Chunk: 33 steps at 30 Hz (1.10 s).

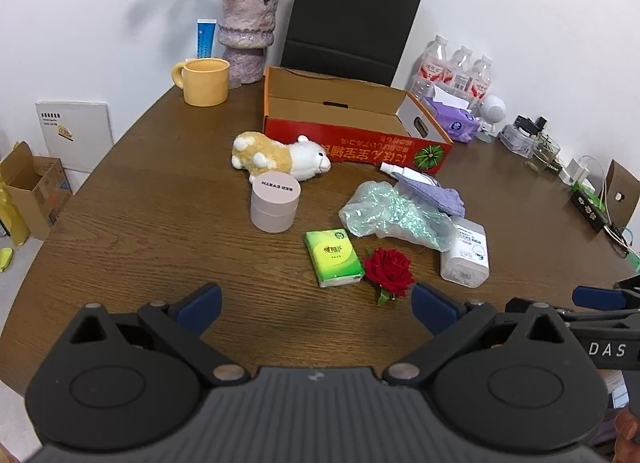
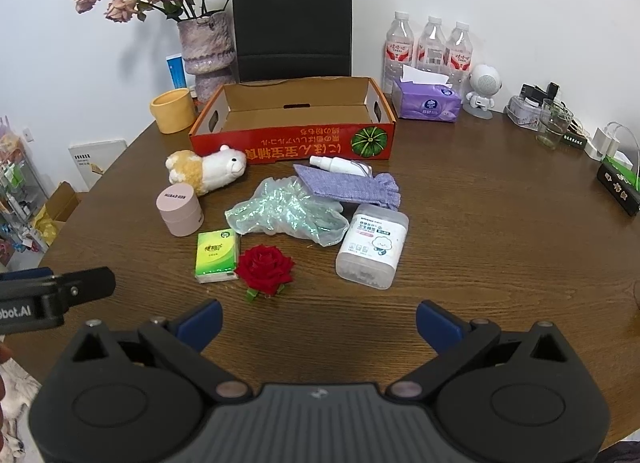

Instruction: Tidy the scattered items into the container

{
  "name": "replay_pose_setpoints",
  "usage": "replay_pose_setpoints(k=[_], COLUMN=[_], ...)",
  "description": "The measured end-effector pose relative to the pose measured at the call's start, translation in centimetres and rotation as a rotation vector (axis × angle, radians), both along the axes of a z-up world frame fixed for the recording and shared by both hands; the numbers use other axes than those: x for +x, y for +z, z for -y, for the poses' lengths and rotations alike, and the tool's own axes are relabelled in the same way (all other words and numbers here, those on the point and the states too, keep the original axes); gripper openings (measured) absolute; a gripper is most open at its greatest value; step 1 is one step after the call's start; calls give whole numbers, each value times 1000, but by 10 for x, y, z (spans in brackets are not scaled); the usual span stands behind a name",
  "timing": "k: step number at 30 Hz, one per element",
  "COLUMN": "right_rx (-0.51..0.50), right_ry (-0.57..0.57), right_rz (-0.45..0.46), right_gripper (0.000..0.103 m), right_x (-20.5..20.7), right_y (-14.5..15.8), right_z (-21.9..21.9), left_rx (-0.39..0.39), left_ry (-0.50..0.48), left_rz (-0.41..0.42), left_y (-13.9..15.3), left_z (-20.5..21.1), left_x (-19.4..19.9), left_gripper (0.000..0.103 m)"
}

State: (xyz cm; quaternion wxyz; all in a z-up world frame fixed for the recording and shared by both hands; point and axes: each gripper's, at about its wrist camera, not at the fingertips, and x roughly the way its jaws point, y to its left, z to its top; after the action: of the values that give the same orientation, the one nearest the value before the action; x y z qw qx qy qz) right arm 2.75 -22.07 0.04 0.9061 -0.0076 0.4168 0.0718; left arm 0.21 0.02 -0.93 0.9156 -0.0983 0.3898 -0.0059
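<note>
Both grippers hang above the near edge of the wooden table (image 2: pixel 500 203), the left gripper (image 1: pixel 316 303) spread wide with nothing between its blue pads, the right gripper (image 2: pixel 318 317) just as wide and empty. The cardboard box (image 2: pixel 292 143) sits open at the back. In front of it lie the plush sheep (image 2: pixel 208 169), pink jar (image 2: pixel 180 209), green tissue pack (image 2: pixel 216 251), red rose (image 2: pixel 266 265), plastic bag (image 2: pixel 284 211), purple pouch (image 2: pixel 352 185), spray bottle (image 2: pixel 336 163) and swab container (image 2: pixel 372 247).
</note>
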Motion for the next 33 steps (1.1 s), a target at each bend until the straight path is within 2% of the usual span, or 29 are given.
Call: replay_pose_setpoints(k=[33], right_rx=[0], right_ry=[10], right_rz=[-7], right_gripper=[103], right_x=[3], right_y=[-3], right_z=[0], left_rx=[-17], left_ry=[9], left_rz=[-6], left_y=[-3], left_z=[-5], left_x=[1], left_gripper=[103])
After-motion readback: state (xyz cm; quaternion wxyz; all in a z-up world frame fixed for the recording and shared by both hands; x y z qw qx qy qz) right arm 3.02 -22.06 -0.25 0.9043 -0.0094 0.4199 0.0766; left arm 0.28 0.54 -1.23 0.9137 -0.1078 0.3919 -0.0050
